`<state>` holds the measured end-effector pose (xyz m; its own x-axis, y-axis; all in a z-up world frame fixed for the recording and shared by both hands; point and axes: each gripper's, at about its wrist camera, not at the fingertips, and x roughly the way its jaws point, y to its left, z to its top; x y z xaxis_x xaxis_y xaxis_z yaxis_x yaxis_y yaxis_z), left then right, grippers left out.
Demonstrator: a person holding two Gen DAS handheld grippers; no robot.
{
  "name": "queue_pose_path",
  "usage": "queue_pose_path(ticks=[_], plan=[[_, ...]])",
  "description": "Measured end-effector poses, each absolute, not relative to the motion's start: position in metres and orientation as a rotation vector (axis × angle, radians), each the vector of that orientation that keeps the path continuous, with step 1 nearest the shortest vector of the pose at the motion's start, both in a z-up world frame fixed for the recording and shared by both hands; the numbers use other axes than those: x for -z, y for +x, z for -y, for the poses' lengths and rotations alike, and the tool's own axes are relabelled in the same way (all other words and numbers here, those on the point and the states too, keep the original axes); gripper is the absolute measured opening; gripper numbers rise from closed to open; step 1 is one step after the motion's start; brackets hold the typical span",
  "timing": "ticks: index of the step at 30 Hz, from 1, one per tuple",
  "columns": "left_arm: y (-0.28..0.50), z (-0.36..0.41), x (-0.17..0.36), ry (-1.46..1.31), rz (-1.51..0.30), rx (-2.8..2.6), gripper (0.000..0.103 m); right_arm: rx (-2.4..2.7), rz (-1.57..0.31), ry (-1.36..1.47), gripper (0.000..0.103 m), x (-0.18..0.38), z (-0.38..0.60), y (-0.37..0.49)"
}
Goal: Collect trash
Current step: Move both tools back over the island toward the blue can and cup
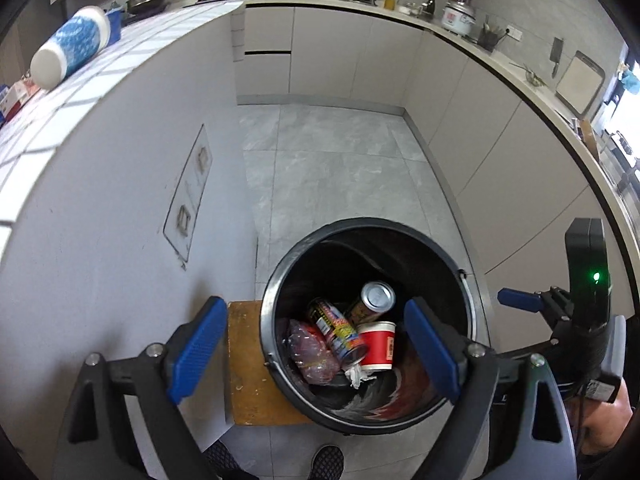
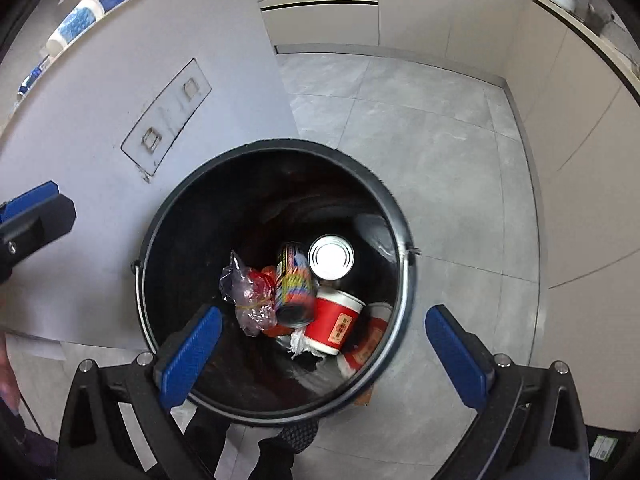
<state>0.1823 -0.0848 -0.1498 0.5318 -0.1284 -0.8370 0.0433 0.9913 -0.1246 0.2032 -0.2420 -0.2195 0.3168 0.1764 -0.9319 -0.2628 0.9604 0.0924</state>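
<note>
- The left gripper (image 1: 316, 344) hung spread wide over the black bin (image 1: 280, 280), gripping nothing.
- The right gripper (image 2: 324, 354) gaped equally, empty, above that bin.
- Inside lay a colourful can (image 2: 294, 292), a red paper cup (image 2: 334, 326), a silver-topped can (image 2: 331, 257) and a plastic bag (image 2: 248, 296).

We find no legible text. The red paper cup (image 2: 334, 322) carries a small yellow label with dark characters, too blurred to read. The colourful can (image 2: 293, 288) bears printed lettering along its side, likewise unreadable in both views.
</note>
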Motion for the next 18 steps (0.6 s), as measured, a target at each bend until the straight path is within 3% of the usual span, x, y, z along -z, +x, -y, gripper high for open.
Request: queue_pose_path(ticks=[18], plan=[[0.168,0.032,0.055,-0.069,-0.844,0.062,0.091,-0.296,-1.084,-0.027,0.103,0.115,0.202,0.21]])
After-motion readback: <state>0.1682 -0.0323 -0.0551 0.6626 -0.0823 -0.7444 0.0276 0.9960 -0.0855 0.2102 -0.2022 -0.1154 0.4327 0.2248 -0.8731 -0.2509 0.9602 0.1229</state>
